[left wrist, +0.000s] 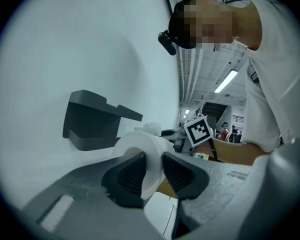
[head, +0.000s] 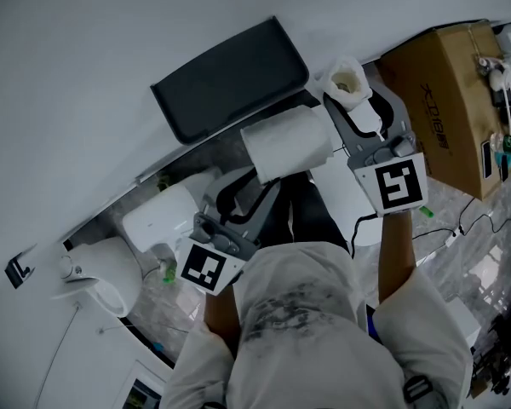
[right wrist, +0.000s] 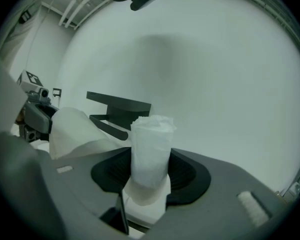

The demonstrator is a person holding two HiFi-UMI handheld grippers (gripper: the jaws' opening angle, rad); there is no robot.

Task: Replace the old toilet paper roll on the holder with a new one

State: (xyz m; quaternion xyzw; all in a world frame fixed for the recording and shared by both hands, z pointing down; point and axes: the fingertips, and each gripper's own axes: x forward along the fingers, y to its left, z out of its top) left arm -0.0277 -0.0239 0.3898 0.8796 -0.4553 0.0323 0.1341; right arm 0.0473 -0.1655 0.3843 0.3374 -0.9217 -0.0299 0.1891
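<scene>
Roll, new [head: 285, 143]: white, full and fat, soft-sided, with a loose sheet trailing off it. It hangs in the air just below the holder, lying roughly level. Your left gripper [left wrist: 154, 166] is clamped on one end of it, the thick paper wall pinched between the two dark pads.

Roll, old [right wrist: 150, 151]: slim and nearly spent, crumpled white paper around a brownish core that shows at its open top in the head view. It stands upright, near the new roll on its right and apart from it. Your right gripper [right wrist: 150, 173] is closed on it, one pad pressing each side.

Holder [head: 230, 79]: dark, fixed to the white wall, a flat lid over a bar, just above both rolls.

Cardboard box [head: 447, 100]: brown, at the far right, well apart from the rolls.

Toilet [head: 111, 275]: white, at the lower left against the wall.
</scene>
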